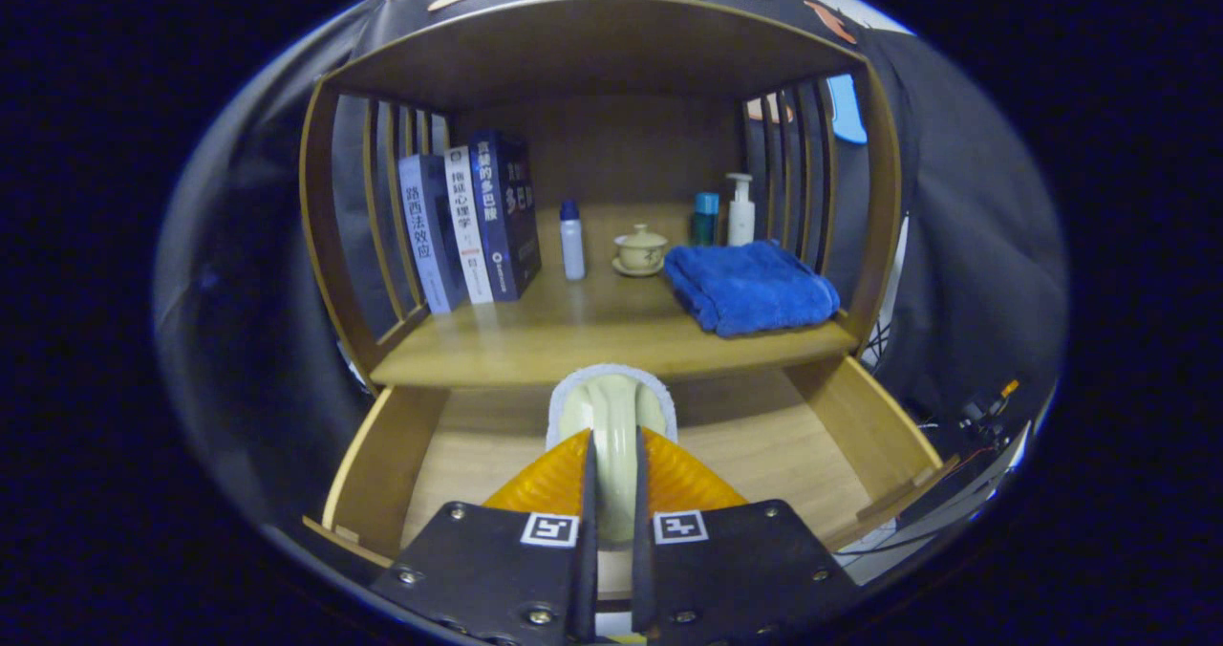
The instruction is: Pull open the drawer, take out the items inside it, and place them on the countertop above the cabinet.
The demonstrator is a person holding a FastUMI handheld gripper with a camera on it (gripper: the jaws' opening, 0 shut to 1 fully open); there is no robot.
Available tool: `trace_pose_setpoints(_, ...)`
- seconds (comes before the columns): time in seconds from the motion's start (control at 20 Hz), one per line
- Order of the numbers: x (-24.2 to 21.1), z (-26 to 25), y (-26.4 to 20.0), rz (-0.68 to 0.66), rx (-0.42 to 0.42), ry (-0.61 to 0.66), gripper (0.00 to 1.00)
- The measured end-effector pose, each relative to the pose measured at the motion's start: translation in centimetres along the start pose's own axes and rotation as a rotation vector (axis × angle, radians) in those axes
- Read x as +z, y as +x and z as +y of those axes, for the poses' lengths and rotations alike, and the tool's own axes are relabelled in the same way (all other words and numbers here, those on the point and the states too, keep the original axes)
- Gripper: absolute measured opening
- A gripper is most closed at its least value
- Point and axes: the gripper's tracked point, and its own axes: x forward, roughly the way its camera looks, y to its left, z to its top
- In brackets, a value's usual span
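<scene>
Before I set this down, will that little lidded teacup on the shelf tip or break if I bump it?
Probably fragile: the lidded teacup looks ceramic. Its lid seems loose on top, so a nudge could shift it. The saucer base should resist tipping. The gripper is shut on a pale object, its jaws close together.

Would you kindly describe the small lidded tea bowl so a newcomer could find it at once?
Start at the wooden cabinet's countertop, beyond the gripper, which is shut on a pale item. The lidded tea bowl sits mid-shelf between a white bottle and folded blue towel, alone on a saucer.

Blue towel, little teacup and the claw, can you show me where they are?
Blue towel (750,288): gripper view, top of the folded stack.
Teacup (640,247): gripper view, its lidded bowl.
Claw (611,479): gripper view, between its fingertips, clamped on a pale item.
</scene>
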Motion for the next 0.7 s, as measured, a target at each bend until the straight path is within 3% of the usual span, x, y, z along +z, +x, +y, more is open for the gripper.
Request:
trace_pose_setpoints(0.2,3.5,2.0,1.7,-0.038,0.040,0.012,0.15)
trace_pose_setpoints(0.45,7.2,2.0,5.8,-0.066,0.027,0.013,0.14)
trace_pose_setpoints(0.7,6.2,1.5,12.7,0.043,0.004,-0.019,0.14)
